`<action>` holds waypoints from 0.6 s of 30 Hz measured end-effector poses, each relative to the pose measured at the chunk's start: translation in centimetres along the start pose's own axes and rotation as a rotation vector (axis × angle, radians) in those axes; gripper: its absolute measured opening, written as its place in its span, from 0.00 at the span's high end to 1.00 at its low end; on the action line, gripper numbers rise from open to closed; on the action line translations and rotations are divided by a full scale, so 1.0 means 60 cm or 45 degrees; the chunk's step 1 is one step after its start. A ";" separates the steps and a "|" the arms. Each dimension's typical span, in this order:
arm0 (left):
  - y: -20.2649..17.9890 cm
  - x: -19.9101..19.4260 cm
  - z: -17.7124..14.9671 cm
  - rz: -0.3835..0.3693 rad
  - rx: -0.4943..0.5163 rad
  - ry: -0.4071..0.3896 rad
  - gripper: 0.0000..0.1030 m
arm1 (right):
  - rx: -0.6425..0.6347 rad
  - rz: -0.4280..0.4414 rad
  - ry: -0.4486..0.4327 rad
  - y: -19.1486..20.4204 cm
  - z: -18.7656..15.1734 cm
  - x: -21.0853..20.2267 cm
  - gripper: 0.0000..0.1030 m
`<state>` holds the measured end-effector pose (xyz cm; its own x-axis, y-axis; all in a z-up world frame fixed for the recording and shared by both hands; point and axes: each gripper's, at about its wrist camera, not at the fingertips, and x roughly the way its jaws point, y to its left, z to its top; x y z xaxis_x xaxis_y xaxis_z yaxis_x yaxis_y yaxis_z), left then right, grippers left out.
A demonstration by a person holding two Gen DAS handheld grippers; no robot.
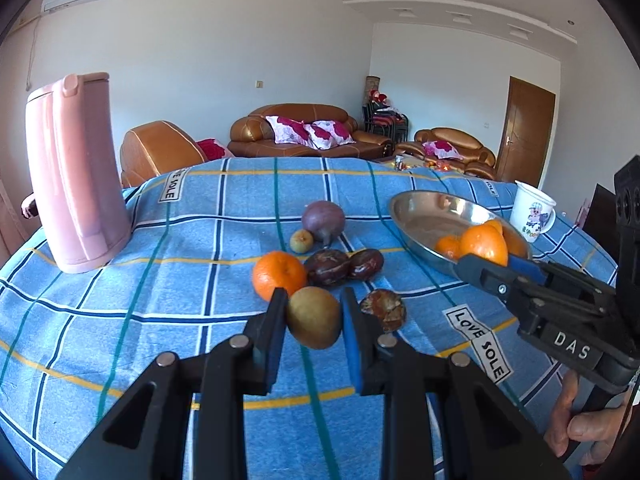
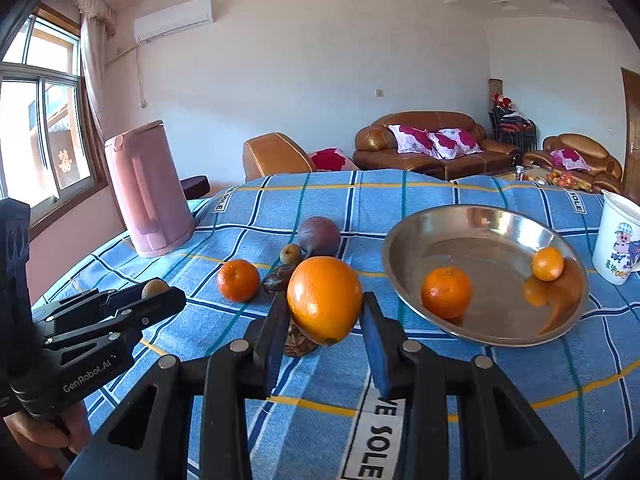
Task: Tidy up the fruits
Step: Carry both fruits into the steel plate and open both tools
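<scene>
Both grippers carry fruit at once. The left gripper (image 1: 314,300) has its fingers clamped on a brownish-green pear (image 1: 314,322), held just clear of the blue checked cloth (image 1: 120,340) that covers the bench. The right gripper (image 2: 325,308) has its fingers clamped on a big orange (image 2: 325,298), lifted above the cloth and pointed toward the steel bowl (image 2: 472,220), which sits near the bench's right edge beside a white mug (image 2: 618,240).

2 small mandarins (image 2: 447,293) already lie in the bowl, so it looks like the collecting place, and the orange seems headed there next, with the pear likely to follow.

In the middle of the bench a loose cluster waits: 1 mandarin on the cloth (image 1: 279,275), a purple round fruit (image 1: 323,219), a small greenish fruit (image 1: 301,241) beside it, 2 dark wrinkled fruits (image 1: 344,266) touching each other, and a mottled brown one (image 1: 384,309) nearest the pear. A pink kettle (image 1: 76,172) stands at the left edge, well apart from the fruit. The bowl's sloping wall may let round fruit roll.
</scene>
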<state>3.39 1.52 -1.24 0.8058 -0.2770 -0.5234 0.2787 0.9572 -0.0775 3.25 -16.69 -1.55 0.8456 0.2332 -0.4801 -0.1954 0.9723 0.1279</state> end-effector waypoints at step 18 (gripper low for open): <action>-0.149 0.074 0.032 -0.044 0.101 -0.005 0.73 | -0.075 -0.180 -0.076 -0.075 0.008 -0.023 0.63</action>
<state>5.45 -8.44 -1.22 0.7971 -0.3104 -0.5180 0.3470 0.9374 -0.0277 3.17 -21.41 -1.07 0.8944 0.0943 -0.4372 -0.0997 0.9950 0.0106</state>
